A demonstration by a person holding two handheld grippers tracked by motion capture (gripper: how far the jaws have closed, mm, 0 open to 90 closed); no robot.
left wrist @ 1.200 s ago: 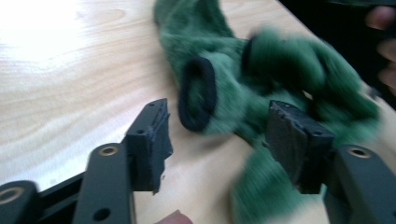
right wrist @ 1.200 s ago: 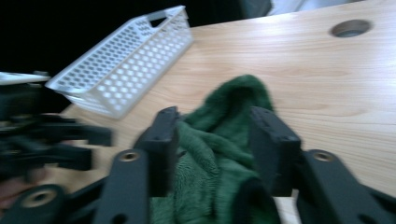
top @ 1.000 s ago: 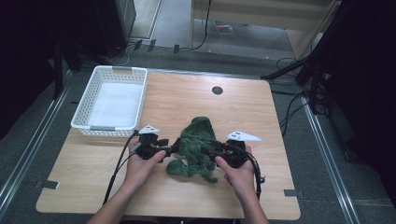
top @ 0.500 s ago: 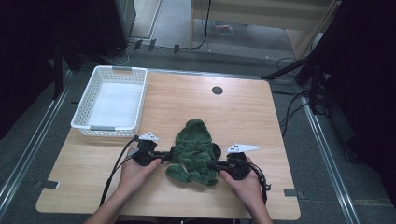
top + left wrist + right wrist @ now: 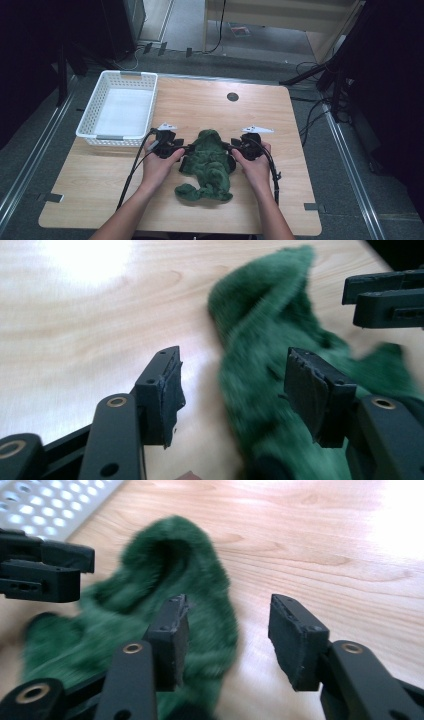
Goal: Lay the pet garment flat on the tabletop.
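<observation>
So there's a crumpled green cloth (image 5: 208,165) lying near the front middle of the wooden table (image 5: 280,130), and the person has a gripper on each side of it: the left gripper (image 5: 184,151) at the cloth's 9 o'clock and the right gripper (image 5: 229,151) at its 3 o'clock, both pointing inward at the fabric. From the high view you can't really tell what the jaws are doing, they just blur into the dark green. The left gripper view sorts that out: its jaws stand apart, having just been opening, with the cloth's edge (image 5: 260,390) between them and nothing pinched, and the tips of the other gripper (image 5: 385,297) poke in at about 2 o'clock. The right gripper view shows the same story mirrored: jaws released, also just opened up, the cloth (image 5: 150,615) sitting behind the left-hand jaw and bare wood in the gap. That view also catches a corner of the white basket (image 5: 55,502) at 11 o'clock, which the high view puts at the table's far left (image 5: 90,131), well apart from the cloth.
</observation>
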